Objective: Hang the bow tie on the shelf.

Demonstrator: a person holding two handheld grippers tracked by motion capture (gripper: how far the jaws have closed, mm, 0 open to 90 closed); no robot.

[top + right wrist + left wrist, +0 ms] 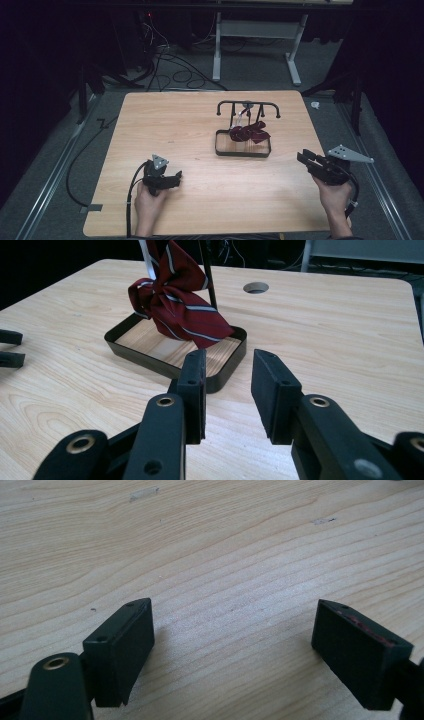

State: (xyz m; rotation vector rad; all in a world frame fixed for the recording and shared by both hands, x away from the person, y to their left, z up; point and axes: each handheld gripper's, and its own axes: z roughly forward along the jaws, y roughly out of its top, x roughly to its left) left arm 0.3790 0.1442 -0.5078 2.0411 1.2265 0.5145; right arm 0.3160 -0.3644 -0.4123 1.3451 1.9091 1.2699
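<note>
In the center right of the frame, a red striped tie (248, 132) hangs over a black tray (242, 150) on the tabletop (200, 200). The left gripper (176, 176) is wide open at lower left. The right gripper (303, 156) is narrowly open, holding nothing.

Light wood-grain rectangular desk (165, 130), set on grey carpeted floor (45, 165). Round hole (255, 287) is cut near the far edge. Shallow black rectangular metal tray (219, 142) with upright hanger rack (248, 104) is placed right of centre.
</note>
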